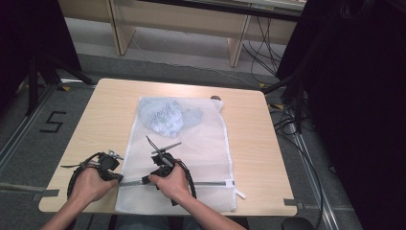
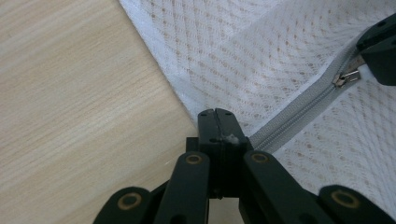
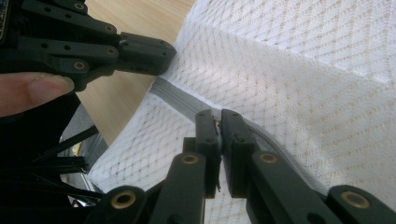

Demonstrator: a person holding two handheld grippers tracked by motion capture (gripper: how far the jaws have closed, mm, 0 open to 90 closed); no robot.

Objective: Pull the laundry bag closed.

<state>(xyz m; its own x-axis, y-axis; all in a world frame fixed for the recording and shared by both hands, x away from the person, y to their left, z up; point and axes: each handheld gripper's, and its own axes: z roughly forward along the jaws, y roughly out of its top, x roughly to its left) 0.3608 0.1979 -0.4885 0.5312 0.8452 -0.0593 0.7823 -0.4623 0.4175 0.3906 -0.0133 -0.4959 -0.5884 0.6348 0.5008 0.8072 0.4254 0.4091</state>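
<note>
Right tongs: jaws pinched on the metal zipper pull of the grey zipper. Left tongs: jaws together, gripping the left end of the zipper at the edge of the white mesh laundry bag. Bag lies flat on the wooden bench, zipper running across its near end. Pale blue garment sits inside, at the far end. Left hand and right hand both near the bench's front edge.

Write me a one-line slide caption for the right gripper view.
Right gripper shut on the metal zipper pull of a white mesh laundry bag, left gripper pinching the bag's edge.
</note>
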